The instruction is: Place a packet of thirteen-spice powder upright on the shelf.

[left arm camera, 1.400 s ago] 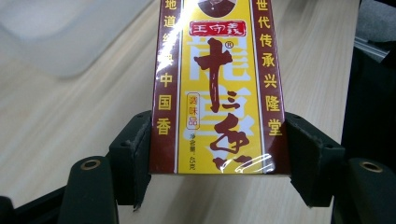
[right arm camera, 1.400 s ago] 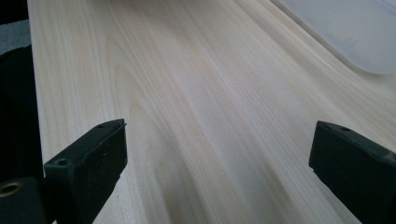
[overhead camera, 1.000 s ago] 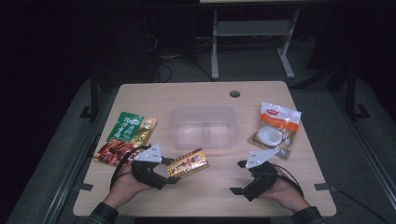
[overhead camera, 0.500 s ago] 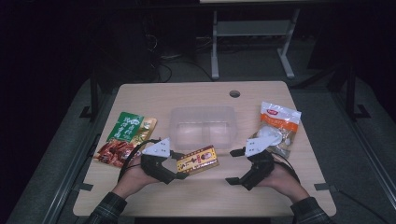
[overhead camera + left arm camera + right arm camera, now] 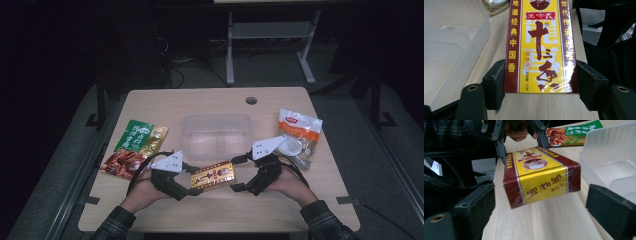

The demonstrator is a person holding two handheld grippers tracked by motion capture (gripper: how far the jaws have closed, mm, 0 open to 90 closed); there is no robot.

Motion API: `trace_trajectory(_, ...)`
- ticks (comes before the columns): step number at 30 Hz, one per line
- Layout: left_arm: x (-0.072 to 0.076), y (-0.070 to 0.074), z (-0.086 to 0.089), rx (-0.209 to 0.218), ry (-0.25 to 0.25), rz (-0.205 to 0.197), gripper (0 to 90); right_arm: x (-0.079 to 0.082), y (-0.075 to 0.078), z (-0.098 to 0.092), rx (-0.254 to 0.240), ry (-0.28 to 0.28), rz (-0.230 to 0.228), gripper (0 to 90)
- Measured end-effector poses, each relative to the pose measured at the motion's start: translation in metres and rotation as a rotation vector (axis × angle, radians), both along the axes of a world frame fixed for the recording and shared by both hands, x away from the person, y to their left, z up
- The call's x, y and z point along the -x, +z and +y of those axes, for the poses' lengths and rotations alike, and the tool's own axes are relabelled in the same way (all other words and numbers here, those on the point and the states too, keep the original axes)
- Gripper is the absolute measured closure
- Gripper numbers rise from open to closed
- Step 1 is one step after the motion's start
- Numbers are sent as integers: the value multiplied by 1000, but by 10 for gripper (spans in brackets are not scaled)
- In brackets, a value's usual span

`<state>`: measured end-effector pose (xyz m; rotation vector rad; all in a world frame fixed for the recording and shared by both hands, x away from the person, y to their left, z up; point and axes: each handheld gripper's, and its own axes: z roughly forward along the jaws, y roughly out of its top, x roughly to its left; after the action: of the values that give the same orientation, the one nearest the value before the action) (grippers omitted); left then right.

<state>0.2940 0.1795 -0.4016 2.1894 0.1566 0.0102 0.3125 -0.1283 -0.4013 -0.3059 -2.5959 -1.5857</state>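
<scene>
High view: the left hand-held gripper (image 5: 192, 184) grips one end of a red-and-yellow seasoning box (image 5: 214, 175), which lies near the front middle of the tabletop (image 5: 210, 102), just at 6 o'clock of the clear plastic container (image 5: 217, 135). In the left gripper view the two pads press the box's long sides, so that grip looks firm. The right hand-held gripper (image 5: 241, 173) stands at 3 o'clock of the box, its jaws spread wide around the free end; they have just been closing a little, yet the right gripper view shows a clear gap on both sides, so the pads do not touch the box there.

My reading is that the step in hand is a two-handed take of the box, or a handover from left to right, likely before it goes into the container. The next move calls for the right jaws to come forward over the short end and close squarely on it, while the left keeps the box level. A green snack pouch (image 5: 134, 148) lies at 9 o'clock, a white food bag (image 5: 299, 136) at 2 o'clock, both well apart.
</scene>
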Motion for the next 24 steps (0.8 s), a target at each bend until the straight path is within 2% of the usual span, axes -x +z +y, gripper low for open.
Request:
trace_trajectory(6, 2, 0, -2, 1, -14, -3, 319, 0, -1, 3, -5, 21, 0, 175)
trace_trajectory(10, 2, -1, -3, 3, -15, 3, 319, 1, 1, 2, -17, 33, -3, 260)
trace_trajectory(24, 0, -8, -7, -20, -27, 44, 318, 6, 7, 5, -28, 28, -26, 276)
